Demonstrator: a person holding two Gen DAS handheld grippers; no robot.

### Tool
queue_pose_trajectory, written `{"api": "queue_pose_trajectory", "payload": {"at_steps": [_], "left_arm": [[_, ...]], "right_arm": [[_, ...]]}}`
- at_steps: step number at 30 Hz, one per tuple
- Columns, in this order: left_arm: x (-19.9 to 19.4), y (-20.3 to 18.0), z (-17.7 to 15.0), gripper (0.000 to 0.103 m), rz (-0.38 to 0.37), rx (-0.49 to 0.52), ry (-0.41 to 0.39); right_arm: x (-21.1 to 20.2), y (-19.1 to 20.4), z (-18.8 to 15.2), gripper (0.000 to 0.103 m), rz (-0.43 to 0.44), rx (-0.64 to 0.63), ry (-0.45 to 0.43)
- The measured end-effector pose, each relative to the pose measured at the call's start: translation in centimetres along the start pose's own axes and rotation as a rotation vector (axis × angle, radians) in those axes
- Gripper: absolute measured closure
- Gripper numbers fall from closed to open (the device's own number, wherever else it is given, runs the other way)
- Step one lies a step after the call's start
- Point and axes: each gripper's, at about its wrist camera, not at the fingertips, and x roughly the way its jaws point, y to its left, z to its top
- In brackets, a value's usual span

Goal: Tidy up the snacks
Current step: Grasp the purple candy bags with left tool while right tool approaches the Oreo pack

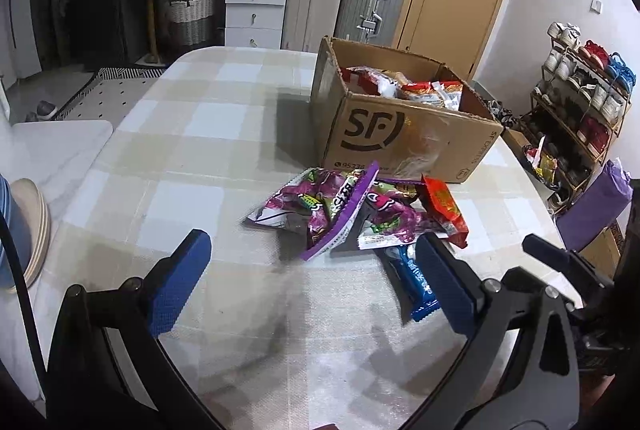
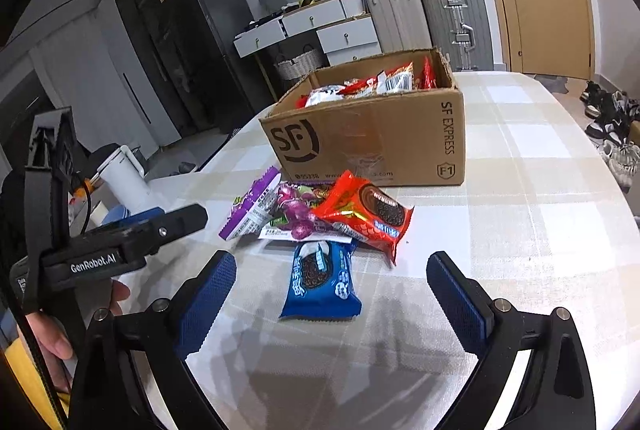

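Observation:
A brown SF cardboard box [image 1: 404, 134] [image 2: 372, 138] stands open on the checked table, holding several snack packs. In front of it lies a small heap: purple candy bags [image 1: 320, 206] [image 2: 256, 210], a red cookie pack [image 1: 446, 210] [image 2: 368, 214] and a blue cookie pack [image 1: 416, 282] [image 2: 320, 282]. My left gripper [image 1: 312, 262] is open above the table, just short of the heap. My right gripper [image 2: 332, 278] is open too, its fingers either side of the blue pack without touching it.
The left gripper's body [image 2: 120, 250] and a hand [image 2: 52, 334] show at the right wrist view's left edge. A white chair [image 1: 52, 146] stands left of the table. Suitcases [image 1: 372, 6], drawers and a shoe rack [image 1: 580, 102] line the room behind.

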Motion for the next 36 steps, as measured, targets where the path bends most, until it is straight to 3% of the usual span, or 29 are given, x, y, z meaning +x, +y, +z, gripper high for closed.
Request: {"api": "queue_pose_trajectory", "payload": {"at_steps": [7, 11, 17, 21, 27, 31, 32, 36], "left_arm": [[1.3, 1.4, 0.8, 0.001, 0.009, -0.036, 0.023], [3.0, 2.8, 1.9, 0.001, -0.017, -0.097, 0.051], [6.2, 3.4, 3.1, 0.001, -0.112, -0.130, 0.124], [7.8, 3.1, 3.8, 0.001, -0.092, -0.143, 0.140], [11.8, 4.6, 4.1, 0.001, -0.149, -0.305, 0.242], [12.6, 4.1, 3.9, 0.009, -0.128, -0.302, 0.253], [12.6, 4.0, 3.9, 0.016, -0.124, -0.299, 0.244], [12.4, 4.1, 3.7, 0.031, -0.114, -0.292, 0.245]], "right_arm": [[0.9, 0.2, 0.3, 0.005, -0.004, -0.009, 0.018], [1.2, 0.1, 0.3, 0.005, 0.002, -0.005, 0.027], [1.2, 0.0, 0.1, 0.005, 0.011, -0.007, 0.033], [1.2, -0.5, 0.1, 0.005, 0.021, 0.010, 0.039], [1.0, -1.3, 0.0, 0.005, 0.035, 0.043, 0.047], [0.8, -1.5, 0.0, 0.005, 0.039, 0.046, 0.046], [0.8, -1.6, 0.0, 0.005, 0.040, 0.050, 0.048], [0.8, -1.7, -0.1, 0.005, 0.043, 0.061, 0.049]]}}
